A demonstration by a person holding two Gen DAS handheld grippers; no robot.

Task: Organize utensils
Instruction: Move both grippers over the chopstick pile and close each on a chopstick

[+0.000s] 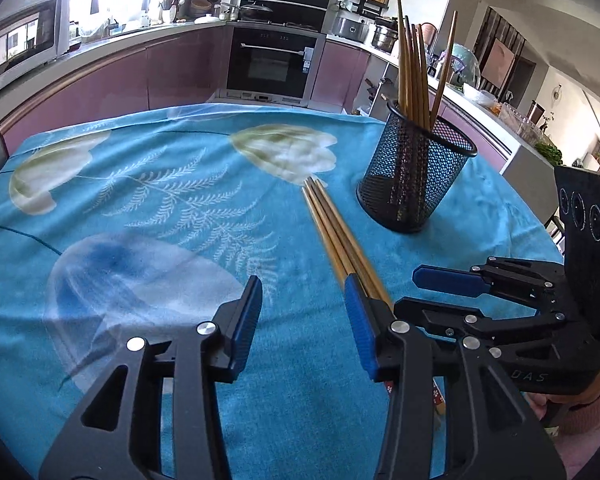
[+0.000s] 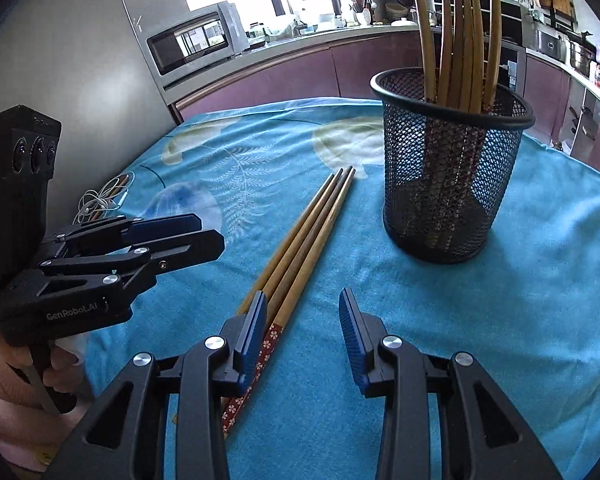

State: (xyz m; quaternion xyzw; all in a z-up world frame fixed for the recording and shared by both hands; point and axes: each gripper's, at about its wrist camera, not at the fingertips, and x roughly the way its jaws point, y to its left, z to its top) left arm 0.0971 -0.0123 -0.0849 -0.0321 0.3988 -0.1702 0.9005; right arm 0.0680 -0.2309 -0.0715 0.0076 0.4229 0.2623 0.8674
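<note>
On the table (image 1: pixel 148 200), under its blue flower-printed cloth, your items run left to right as follows.

Item one: a tangle of white earphone cable (image 2: pixel 100 200), at the table's left edge, well apart from everything else.

Item two: your left gripper (image 1: pixel 304 320), over the near part of the table. Its jaws stand apart with nothing between the blue pads; bare cloth shows in the gap. Its right finger (image 1: pixel 360 328) sits just beside the loose chopsticks, on their left; you cannot tell from either view whether it touches them.

Item three: loose chopsticks (image 2: pixel 300 248), a small bundle lying flat and parallel near the middle of the table. Their thin tips point toward the far edge; their red patterned handle ends lie toward the near edge.

Item four: your right gripper (image 2: pixel 304 332), just right of the bundle. Jaws apart, gap empty, holding nothing. Its left finger (image 2: pixel 252 336) overlaps the handle ends in the right wrist view.

Item five: a black mesh holder (image 2: pixel 452 184), upright toward the far right of the table, apart from the loose bundle. Standing chopsticks (image 2: pixel 460 40), several, lean inside it with thin ends up.

Item six: a pink sleeve (image 1: pixel 584 408) behind the right gripper.
</note>
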